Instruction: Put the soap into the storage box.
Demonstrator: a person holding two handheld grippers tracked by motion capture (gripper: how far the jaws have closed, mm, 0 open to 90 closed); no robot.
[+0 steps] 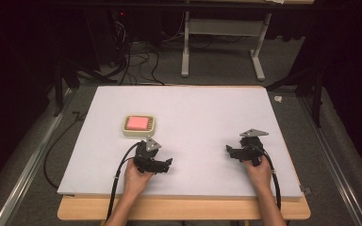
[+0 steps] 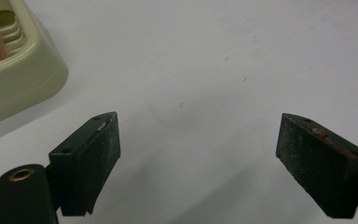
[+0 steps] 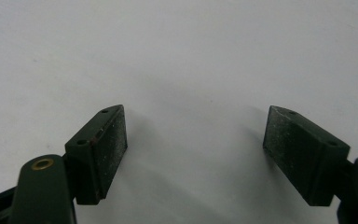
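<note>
A cream soap dish [image 1: 139,125] holding a pink bar of soap [image 1: 138,123] sits on the white board, left of centre. My left gripper [image 1: 153,162] rests just in front of the dish, held by a hand, its jaws wide apart with nothing between them. In the left gripper view the dish [image 2: 23,79] fills the upper left corner, and the gripper [image 2: 199,158] stands open over bare board. My right gripper [image 1: 238,151] lies on the board at the right, also open and empty. The right gripper view has its gripper [image 3: 195,149] open above plain white surface.
The white board [image 1: 198,108] lies on a wooden table [image 1: 184,209]. Cables [image 1: 118,181] trail from both grippers toward the front edge. Beyond the table are a grey floor, loose cables [image 1: 136,61] and a metal table frame [image 1: 221,47]. A small white object [image 1: 278,99] lies by the board's far right corner.
</note>
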